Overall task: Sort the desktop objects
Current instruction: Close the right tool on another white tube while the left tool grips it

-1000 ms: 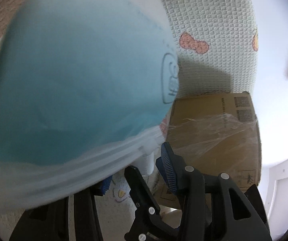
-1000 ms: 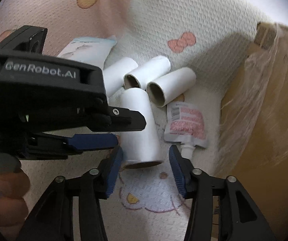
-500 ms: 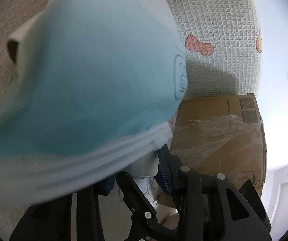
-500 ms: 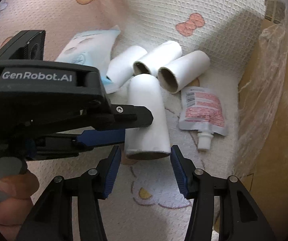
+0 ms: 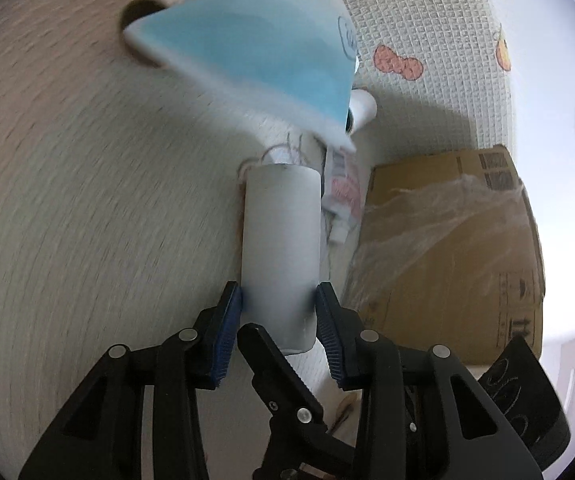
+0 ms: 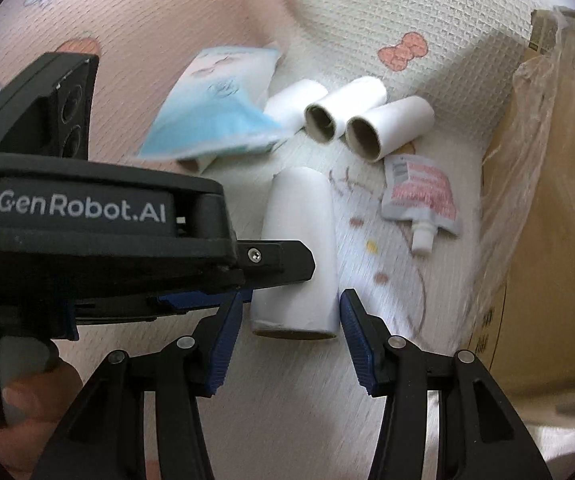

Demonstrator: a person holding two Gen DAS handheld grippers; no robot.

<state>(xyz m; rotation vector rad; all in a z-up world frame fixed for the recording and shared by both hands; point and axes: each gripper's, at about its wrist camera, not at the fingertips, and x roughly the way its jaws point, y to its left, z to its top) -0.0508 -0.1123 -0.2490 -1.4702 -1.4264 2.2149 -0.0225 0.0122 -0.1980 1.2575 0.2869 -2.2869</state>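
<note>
Nearest white paper tube (image 6: 297, 248) lies flat on the waffle-weave blanket (image 6: 287, 400), open end toward both grippers, long axis running straight away from them toward the back fold of the blanket.

Right gripper (image 6: 290, 334): fingers apart, straddling the tube's near end, neither pad visibly touching.

Left gripper (image 5: 279, 322): also apart, pads at or just beside the same tube (image 5: 281, 252) on either side; contact can't be confirmed, nothing clamped. It reaches in from the left, its finger crossing in front of the right gripper.

Blue tissue pack (image 6: 219, 108) sits past the tube toward the back left, blurred, overlapping more tubes. Three tubes (image 6: 387, 132) lie side by side behind it, angled toward the back right. Red-and-white spout pouch (image 6: 421, 200) is flat, just right of the near tube. Plastic-wrapped cardboard box (image 6: 547, 220) stands at the right edge.

Judgement: tube axis is in line with both grippers, so a straight close would pinch across its diameter. Either could take it. Both closing on one tube is the risk.
</note>
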